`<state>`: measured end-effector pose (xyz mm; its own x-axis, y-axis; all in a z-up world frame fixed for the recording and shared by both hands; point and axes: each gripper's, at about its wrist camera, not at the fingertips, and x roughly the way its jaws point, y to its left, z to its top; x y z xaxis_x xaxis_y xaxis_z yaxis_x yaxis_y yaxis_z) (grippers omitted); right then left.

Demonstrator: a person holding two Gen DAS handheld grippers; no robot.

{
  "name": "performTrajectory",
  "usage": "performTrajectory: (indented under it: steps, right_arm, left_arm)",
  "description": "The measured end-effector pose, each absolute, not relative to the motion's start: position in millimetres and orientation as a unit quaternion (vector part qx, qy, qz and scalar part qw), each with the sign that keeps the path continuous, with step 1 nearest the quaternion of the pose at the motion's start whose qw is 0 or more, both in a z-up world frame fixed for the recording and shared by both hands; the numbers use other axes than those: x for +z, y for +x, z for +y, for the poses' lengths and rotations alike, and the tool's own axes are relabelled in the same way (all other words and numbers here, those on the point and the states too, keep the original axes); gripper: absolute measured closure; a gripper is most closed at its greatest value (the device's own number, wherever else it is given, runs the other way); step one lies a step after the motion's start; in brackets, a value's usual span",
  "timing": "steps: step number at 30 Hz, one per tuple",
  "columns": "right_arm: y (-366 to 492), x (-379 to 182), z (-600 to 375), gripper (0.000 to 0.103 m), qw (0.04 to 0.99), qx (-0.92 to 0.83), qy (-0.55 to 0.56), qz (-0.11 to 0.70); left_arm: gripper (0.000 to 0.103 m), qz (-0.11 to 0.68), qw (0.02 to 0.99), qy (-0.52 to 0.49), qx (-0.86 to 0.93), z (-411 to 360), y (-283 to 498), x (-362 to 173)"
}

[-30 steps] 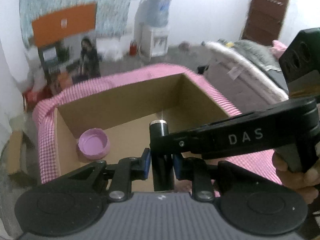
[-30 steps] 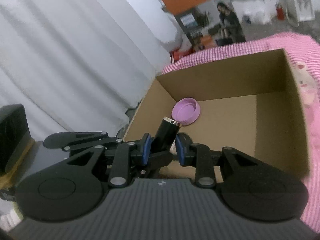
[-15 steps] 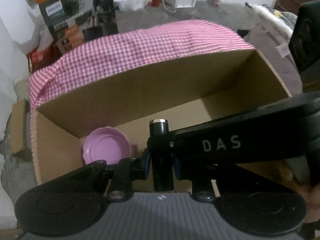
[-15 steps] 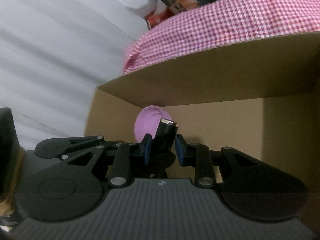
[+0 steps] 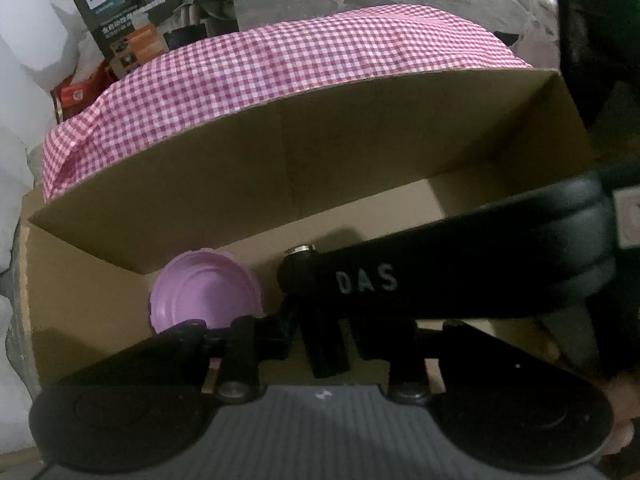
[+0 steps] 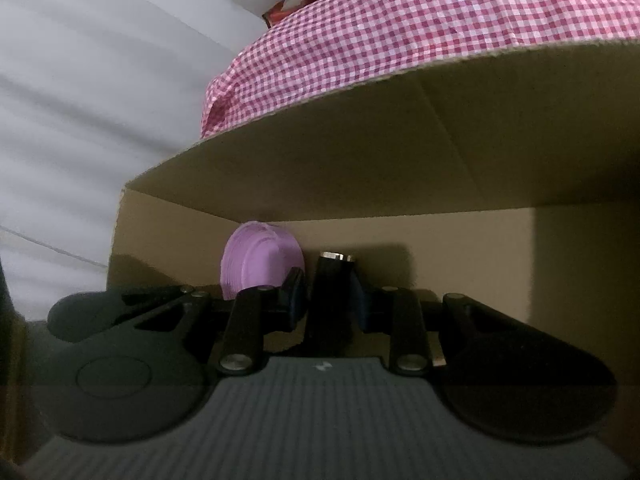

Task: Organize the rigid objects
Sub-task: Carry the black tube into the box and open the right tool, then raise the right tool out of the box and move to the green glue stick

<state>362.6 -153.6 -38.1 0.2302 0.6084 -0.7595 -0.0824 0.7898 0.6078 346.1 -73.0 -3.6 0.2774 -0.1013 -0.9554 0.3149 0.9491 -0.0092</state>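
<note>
Both grippers reach down into the cardboard box (image 5: 360, 152), and between them they carry one black cylinder (image 6: 330, 300) with a metal-ringed top, standing about upright just beside the purple lid (image 5: 206, 296) that lies on the box floor. The right gripper (image 6: 326, 300) is clenched on the cylinder, its blue pads pressing both sides. The left gripper (image 5: 324, 340) has just been opening with the cylinder's lower part between its jaws; a sliver of gap seems to show on either side, so it reads as released, though the dark makes that uncertain. The step in hand looks like setting the cylinder down inside the box. To do it well, lower it until its base meets the floor clear of the lid, then let the right jaws part slowly so it does not topple against the lid. Counted: one box, one purple lid, one black cylinder, two grippers, and one pink checked cloth (image 5: 280, 72) behind the box.
</note>
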Motion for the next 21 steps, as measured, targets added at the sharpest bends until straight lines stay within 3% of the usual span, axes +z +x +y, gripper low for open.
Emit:
performTrajectory:
  steps: [6,12,21]
  right_arm:
    - [351,-20,-163,0.074,0.761,0.238,0.233,0.557]
    - [321,25,-184,0.063,0.792,0.244,0.240,0.506]
    - [213,94,-254,0.062,0.828,0.268,0.291,0.399]
  left_arm:
    - [0.047,0.558,0.811,0.113,-0.136,-79,331,17]
    - [0.031,0.518,0.836,0.115,-0.140,-75,305,58]
    - [0.015,0.452,0.873,0.095,-0.160,-50,228,128]
